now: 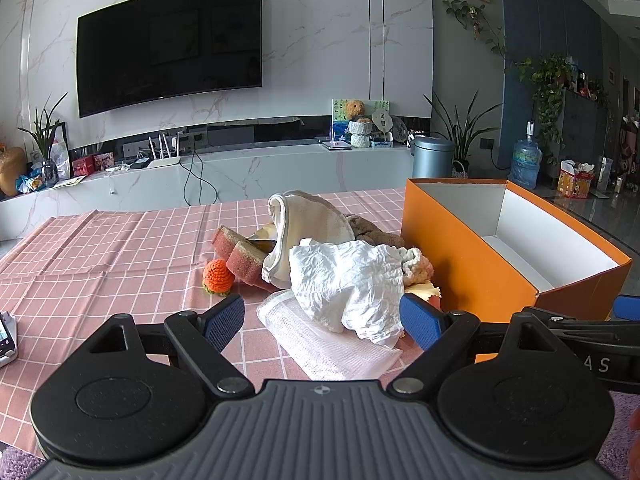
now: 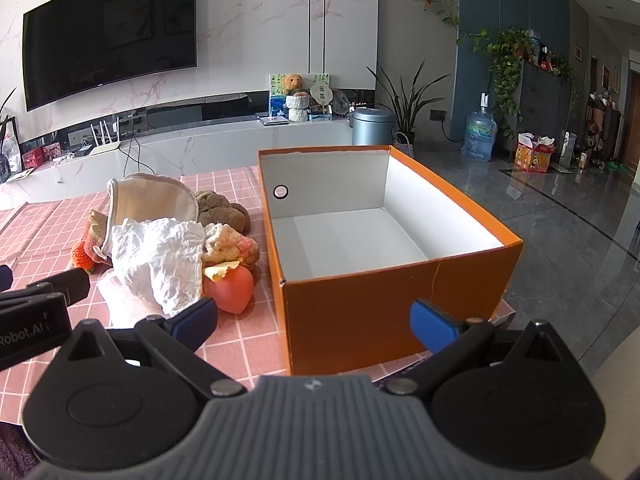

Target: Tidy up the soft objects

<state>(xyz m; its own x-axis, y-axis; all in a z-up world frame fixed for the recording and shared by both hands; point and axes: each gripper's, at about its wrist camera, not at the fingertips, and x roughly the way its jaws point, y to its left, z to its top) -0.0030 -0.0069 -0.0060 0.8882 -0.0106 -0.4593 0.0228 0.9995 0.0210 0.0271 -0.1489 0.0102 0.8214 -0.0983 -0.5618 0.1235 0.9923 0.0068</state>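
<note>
A pile of soft things lies on the pink checked tablecloth [image 1: 120,264], left of an open orange box [image 1: 472,264] with a white inside [image 2: 348,240]. The pile holds a crumpled white cloth [image 1: 348,280] [image 2: 160,260], a white mesh cloth [image 1: 324,340], a cream fabric pouch [image 1: 304,224] [image 2: 152,200], red sponges [image 1: 240,252], an orange crochet ball [image 1: 218,276], a brown plush [image 2: 222,212] and a peach-coloured soft shape [image 2: 232,288]. My left gripper [image 1: 322,320] is open, just in front of the white cloth. My right gripper [image 2: 314,322] is open, before the box's front wall.
A phone-like device [image 1: 6,338] lies at the table's left edge. Behind the table are a low marble TV bench [image 1: 240,168], a wall TV [image 1: 168,44], a grey bin [image 1: 432,156] and a water bottle [image 2: 478,132] on the tiled floor.
</note>
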